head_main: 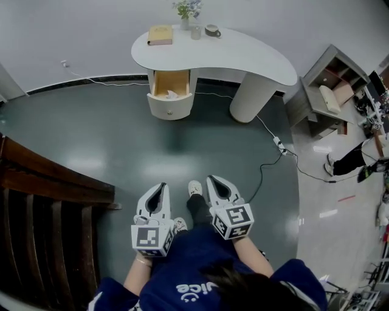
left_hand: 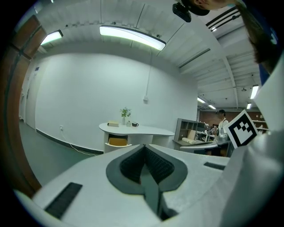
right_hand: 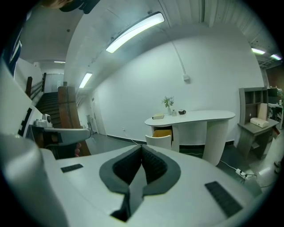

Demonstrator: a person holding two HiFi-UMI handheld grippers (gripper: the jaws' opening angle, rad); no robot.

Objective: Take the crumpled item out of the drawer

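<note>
A white curved desk (head_main: pixel 243 54) stands far ahead by the wall, its drawer (head_main: pixel 171 97) pulled open. Inside the drawer lies a small pale crumpled item (head_main: pixel 171 94). The open drawer also shows small in the left gripper view (left_hand: pixel 117 142) and in the right gripper view (right_hand: pixel 161 134). My left gripper (head_main: pixel 159 189) and right gripper (head_main: pixel 214 181) are held side by side in front of the person's body, well short of the desk. Both are shut with nothing between the jaws, as seen at the left gripper (left_hand: pixel 144 148) and the right gripper (right_hand: pixel 142 148) in their own views.
On the desk top are a tan book (head_main: pixel 160 34), a potted plant (head_main: pixel 186 11), a glass and a cup (head_main: pixel 212 30). A dark wooden staircase rail (head_main: pixel 48 188) lies at the left. A grey shelf unit (head_main: pixel 328 91) and a floor cable with power strip (head_main: pixel 278 143) are at the right.
</note>
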